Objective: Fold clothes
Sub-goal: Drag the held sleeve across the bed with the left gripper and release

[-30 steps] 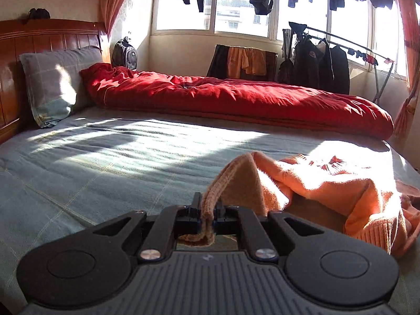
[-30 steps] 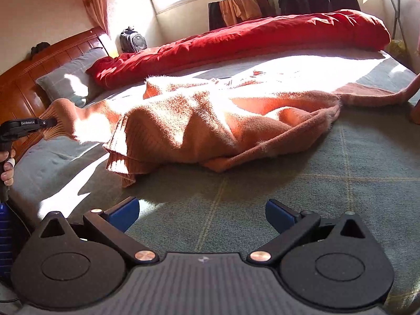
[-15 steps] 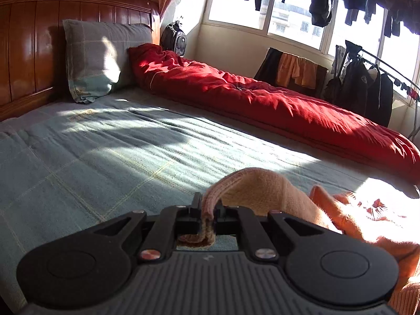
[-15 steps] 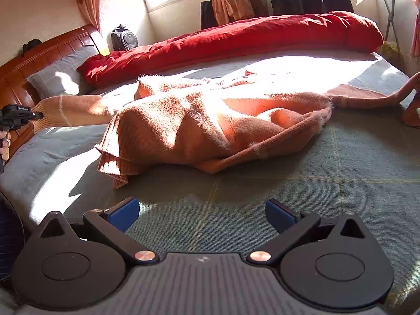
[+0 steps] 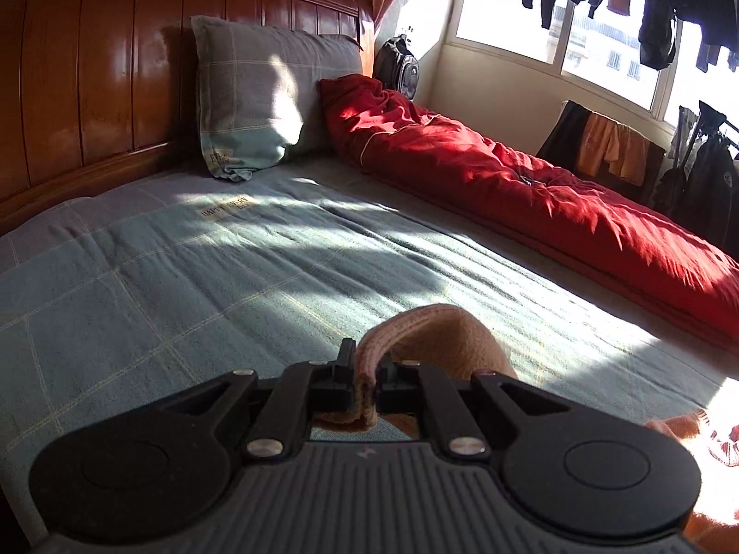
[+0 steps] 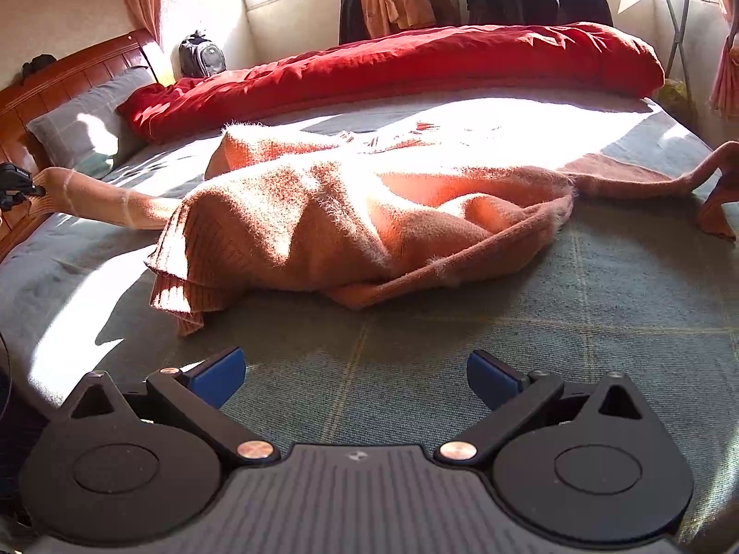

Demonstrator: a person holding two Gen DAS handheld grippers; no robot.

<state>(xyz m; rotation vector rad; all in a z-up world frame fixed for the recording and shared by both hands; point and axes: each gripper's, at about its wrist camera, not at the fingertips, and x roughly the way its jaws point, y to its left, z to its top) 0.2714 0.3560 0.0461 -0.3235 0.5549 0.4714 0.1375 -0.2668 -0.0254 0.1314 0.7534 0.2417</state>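
An orange knitted sweater (image 6: pixel 369 212) lies crumpled in the middle of the grey-green checked bed (image 6: pixel 600 314). One sleeve (image 6: pixel 92 203) is stretched out to the left, and its cuff (image 5: pixel 369 360) is pinched in my left gripper (image 5: pixel 367 376), which is shut on it; the same gripper (image 6: pixel 32 189) shows at the left edge of the right wrist view. The other sleeve (image 6: pixel 646 180) trails off to the right. My right gripper (image 6: pixel 355 378) hovers open over bare sheet in front of the sweater, nothing between its blue pads (image 6: pixel 221 369).
A red duvet (image 6: pixel 415 64) lies rolled along the far side of the bed. A grey pillow (image 5: pixel 258 97) leans on the wooden headboard (image 5: pixel 92 69). A backpack (image 5: pixel 397 64) sits in the corner. Clothes hang at the windows and on a drying rack (image 6: pixel 679 46).
My left gripper has carried the cuff leftward toward the headboard, stretching the sleeve out from the sweater. The right gripper has stayed almost still and open.
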